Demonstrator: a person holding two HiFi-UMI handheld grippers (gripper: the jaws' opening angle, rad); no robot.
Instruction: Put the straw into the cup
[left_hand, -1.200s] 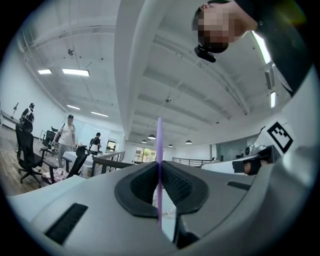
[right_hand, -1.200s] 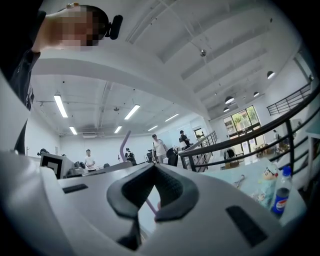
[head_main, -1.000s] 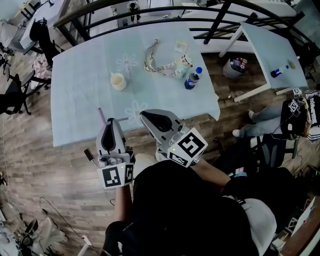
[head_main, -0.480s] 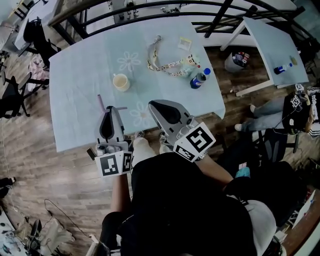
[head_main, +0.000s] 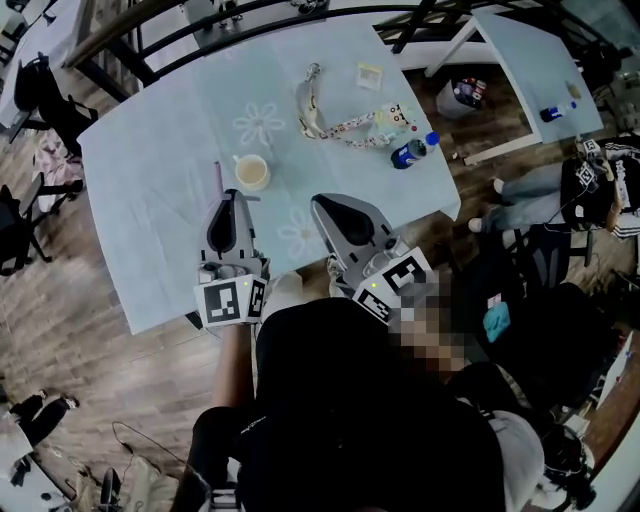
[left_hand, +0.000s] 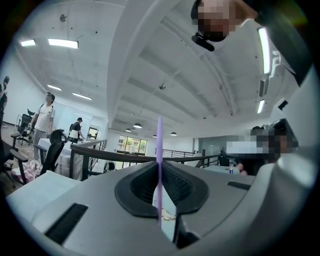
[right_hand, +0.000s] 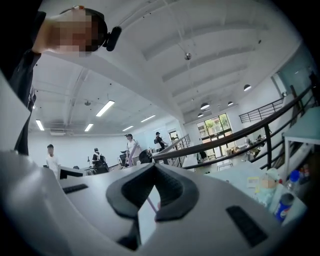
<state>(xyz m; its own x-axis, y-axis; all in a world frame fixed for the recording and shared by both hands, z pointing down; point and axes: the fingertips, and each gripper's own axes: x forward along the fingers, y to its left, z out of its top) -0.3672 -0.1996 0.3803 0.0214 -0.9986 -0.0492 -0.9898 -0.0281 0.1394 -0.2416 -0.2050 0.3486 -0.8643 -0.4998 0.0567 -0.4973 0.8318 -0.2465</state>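
A pale cup (head_main: 251, 172) stands upright on the light blue tablecloth (head_main: 160, 200). My left gripper (head_main: 229, 197) is just near-left of the cup, shut on a thin purple straw (head_main: 217, 178) that stands upright beside the cup's left side. In the left gripper view the straw (left_hand: 159, 150) runs vertically between the closed jaws of the left gripper (left_hand: 159, 172). My right gripper (head_main: 328, 203) hovers over the table's near edge to the right of the cup, jaws together and nothing in them. The right gripper (right_hand: 155, 170) view shows a bit of straw (right_hand: 150, 204) past the jaws.
A patterned lanyard (head_main: 335, 122), a small card (head_main: 371, 76) and a blue-capped bottle (head_main: 408, 153) lie on the far right of the table. A black railing (head_main: 150, 25) runs behind it. A second white table (head_main: 520, 60) stands at the right, with people beyond.
Both grippers have moved forward from the table's near edge over the cloth. The straw in the left gripper now stands close beside the cup.
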